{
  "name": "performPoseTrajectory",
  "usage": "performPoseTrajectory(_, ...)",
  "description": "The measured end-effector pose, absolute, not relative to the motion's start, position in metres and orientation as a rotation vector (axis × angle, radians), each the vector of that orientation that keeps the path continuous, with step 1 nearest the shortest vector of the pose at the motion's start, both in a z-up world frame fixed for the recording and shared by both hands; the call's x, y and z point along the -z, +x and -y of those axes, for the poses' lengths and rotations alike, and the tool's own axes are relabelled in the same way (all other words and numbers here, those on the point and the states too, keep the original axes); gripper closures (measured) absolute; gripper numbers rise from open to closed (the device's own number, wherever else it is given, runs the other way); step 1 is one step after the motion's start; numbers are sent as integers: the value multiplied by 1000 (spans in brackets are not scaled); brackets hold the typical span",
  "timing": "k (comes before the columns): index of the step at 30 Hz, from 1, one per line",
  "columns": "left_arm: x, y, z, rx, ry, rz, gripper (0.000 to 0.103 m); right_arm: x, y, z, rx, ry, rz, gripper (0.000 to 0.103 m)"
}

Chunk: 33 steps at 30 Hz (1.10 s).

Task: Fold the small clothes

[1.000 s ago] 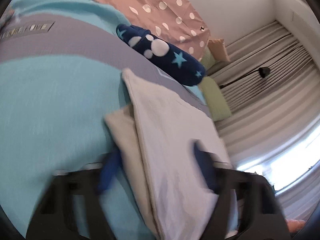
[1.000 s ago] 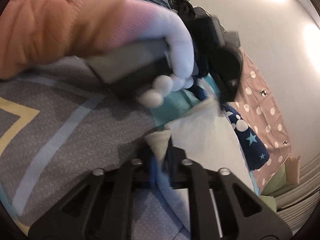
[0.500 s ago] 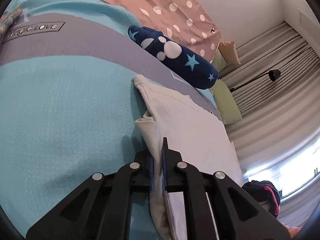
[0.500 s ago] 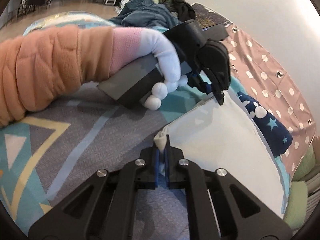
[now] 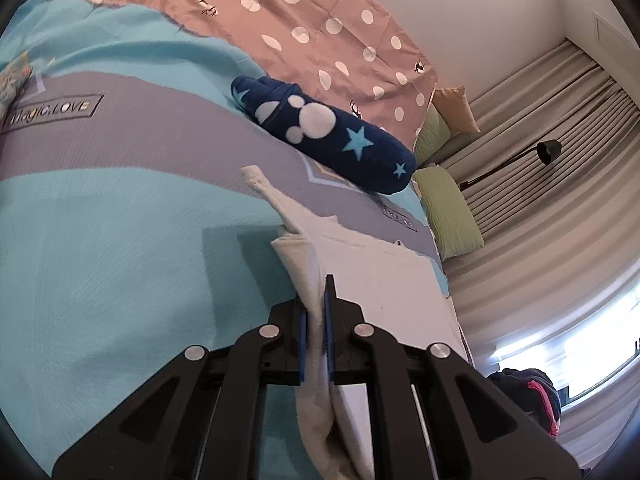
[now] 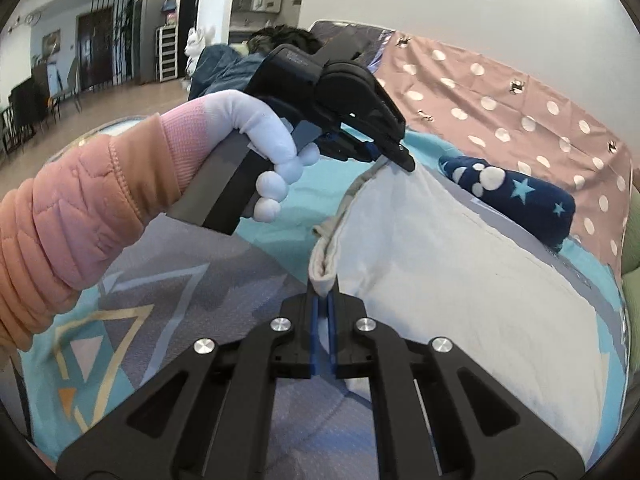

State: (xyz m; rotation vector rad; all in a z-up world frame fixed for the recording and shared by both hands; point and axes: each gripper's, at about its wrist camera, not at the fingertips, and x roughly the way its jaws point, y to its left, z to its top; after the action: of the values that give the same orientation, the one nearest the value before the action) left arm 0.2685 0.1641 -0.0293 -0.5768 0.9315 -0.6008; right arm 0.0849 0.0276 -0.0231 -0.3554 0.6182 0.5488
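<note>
Item: white garment, a small pale cloth with a greyish band along its edge. It lay spread on the bed, on the turquoise-and-grey cover, with the banded edge raised off the cover at two points. Landmark for all positions: the navy star-print bundle.

Left gripper: you had its jaws pressed together on the banded edge of the white garment, at the corner nearer the bundle. From the left wrist view the cloth ran up between the blue pads and out toward the bundle, ending in a thin twisted tip just short of it. In the right wrist view the same left gripper showed from the side, carried in your white-gloved left hand, its tip clamped on the cloth.

Right gripper: you had its jaws pinched on a folded lip of the same banded edge, at the corner farther from the bundle. The edge hung slack between the two grips.

Also present: pink dotted sheet directly behind the bundle; green pillow beside the bundle's far end; floor lamp and grey curtains beyond the pillow.
</note>
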Motion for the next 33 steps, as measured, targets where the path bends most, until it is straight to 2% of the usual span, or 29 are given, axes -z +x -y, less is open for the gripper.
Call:
performPoseTrajectory(9,-2,265,-138,566,-527,-930,96,4,71,7,-531,-258,-570,100)
performPoseTrajectory(18,-38,260,-92,549,-457,-925,96,-13,67,69,-520,-42,-543,100)
performPoseTrajectory(28,-73,259,4,569,-352,-936,96,-21,52,157,-438,156,-475,100)
performPoseTrajectory(33,-77,262,78,595,-270,-974,96,-13,44,212,-356,242,-462,100)
